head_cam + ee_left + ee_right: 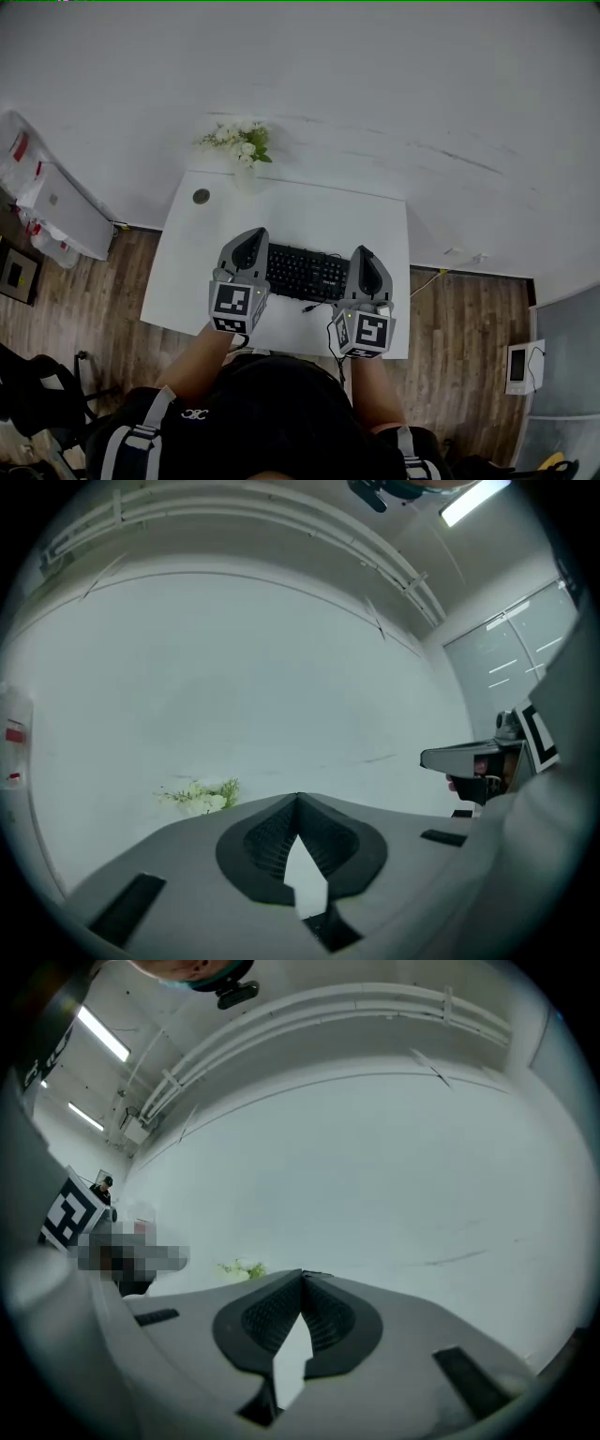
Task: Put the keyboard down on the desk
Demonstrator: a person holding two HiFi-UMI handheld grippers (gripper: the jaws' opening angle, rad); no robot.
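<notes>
Flanking the black keyboard on the white desk, left gripper and right gripper sit closed, empty.

Place: I read this as a small office or study corner.
Desk: a white desk set against a plain white wall; I use it as my landmark.
On the desk: a black keyboard near the front edge, and flowers at the back edge by the wall.
Left of the desk: white boxes stacked along the wall.
Around the desk: a wood-plank floor.
Above the desk: a ceiling strip light.
Right of the desk: what look to me like glass panels.
</notes>
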